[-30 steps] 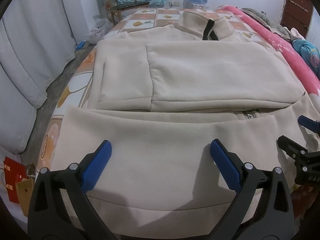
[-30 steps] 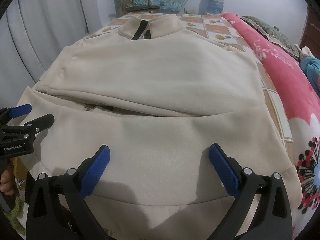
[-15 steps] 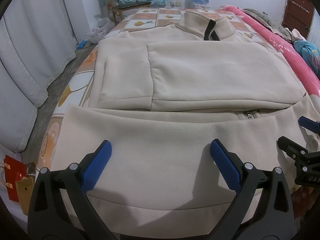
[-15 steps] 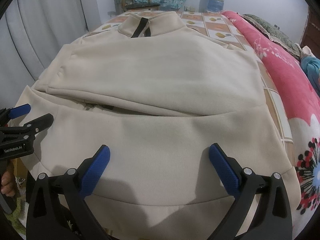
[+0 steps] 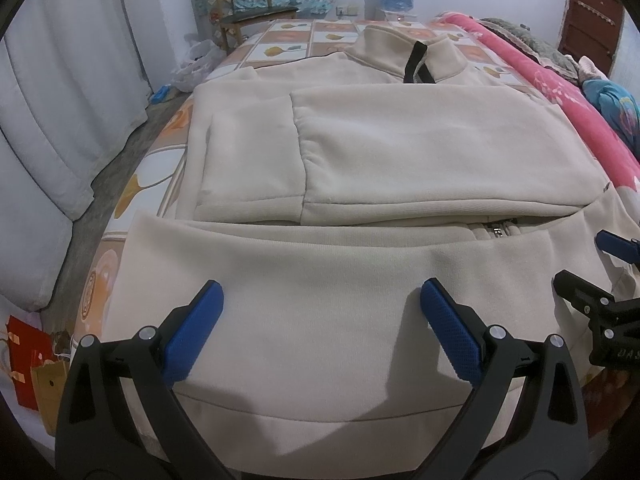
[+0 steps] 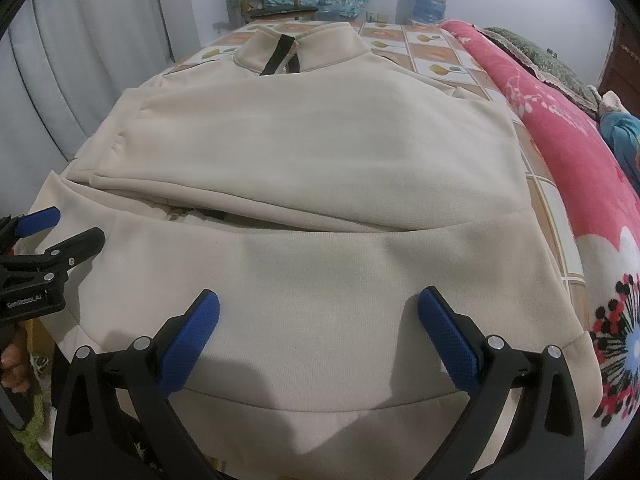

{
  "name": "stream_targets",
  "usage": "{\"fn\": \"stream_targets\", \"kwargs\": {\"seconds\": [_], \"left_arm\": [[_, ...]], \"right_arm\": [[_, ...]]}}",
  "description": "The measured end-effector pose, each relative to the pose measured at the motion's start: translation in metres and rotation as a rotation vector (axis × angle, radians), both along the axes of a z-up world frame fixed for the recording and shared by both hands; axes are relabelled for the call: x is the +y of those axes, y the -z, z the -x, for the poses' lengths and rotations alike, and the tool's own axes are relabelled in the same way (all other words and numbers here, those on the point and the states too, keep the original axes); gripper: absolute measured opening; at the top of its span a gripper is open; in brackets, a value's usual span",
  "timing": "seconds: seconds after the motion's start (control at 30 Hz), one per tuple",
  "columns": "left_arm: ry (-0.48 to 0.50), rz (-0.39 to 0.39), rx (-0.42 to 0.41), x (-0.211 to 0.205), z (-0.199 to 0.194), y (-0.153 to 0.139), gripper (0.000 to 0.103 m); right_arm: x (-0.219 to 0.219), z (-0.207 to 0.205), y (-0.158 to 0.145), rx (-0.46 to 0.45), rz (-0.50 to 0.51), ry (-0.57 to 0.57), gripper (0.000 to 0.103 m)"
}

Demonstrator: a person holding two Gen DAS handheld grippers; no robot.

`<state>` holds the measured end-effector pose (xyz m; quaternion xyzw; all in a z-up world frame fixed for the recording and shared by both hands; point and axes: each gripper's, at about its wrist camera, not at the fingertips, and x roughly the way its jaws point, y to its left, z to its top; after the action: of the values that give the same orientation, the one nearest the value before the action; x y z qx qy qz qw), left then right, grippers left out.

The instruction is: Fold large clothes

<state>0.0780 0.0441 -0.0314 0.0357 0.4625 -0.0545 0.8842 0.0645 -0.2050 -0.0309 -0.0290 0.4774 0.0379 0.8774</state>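
Two grippers hang side by side over the near end of a cream fleece jacket [image 5: 400, 152] that lies spread on a bed, its stand-up collar [image 5: 404, 54] at the far end and its hem toward the cameras. Both sleeves are folded across the chest: the cuff [image 5: 248, 160] of one lies on the jacket's left part, and the other sleeve [image 6: 312, 152] crosses over it. Just below the sleeves the zipper [image 5: 498, 229] peeks out from the front opening. The left gripper [image 5: 320, 312] has its blue-padded fingers [image 5: 192, 332] spread wide with nothing between them, poised above the lower front panel; whether the pads touch the fabric cannot be told. The right gripper [image 6: 318, 320] is likewise spread wide and empty, above the same panel nearer the jacket's right side. Each gripper shows at the edge of the other's view, and in the right wrist view a hand [image 6: 14, 360] grips the left tool's handle. The bed sheet [image 5: 292, 40] has a pattern of orange and white squares. A pink floral blanket [image 6: 572, 148] lies along the jacket's right, a wooden chair [image 5: 248, 4] stands beyond the bed, and grey curtains [image 5: 60, 100] hang at the left
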Motion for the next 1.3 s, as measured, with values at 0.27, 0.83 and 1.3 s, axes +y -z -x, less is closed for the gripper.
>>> {"fn": "stream_targets", "kwargs": {"seconds": [0.27,0.83,1.3], "left_arm": [[0.022,0.044,-0.048,0.014,0.003,-0.017,0.096],[-0.003,0.091,-0.275,0.062,-0.026,-0.113,0.096],[0.036,0.082,-0.269,0.039,-0.046,-0.114,0.096]], "right_arm": [[0.000,-0.001,0.000,0.014,0.001,0.001,0.096],[-0.015,-0.016,-0.054,-0.033,-0.200,-0.025,0.096],[-0.015,-0.029,-0.058,-0.036,-0.287,-0.039,0.096]]}}
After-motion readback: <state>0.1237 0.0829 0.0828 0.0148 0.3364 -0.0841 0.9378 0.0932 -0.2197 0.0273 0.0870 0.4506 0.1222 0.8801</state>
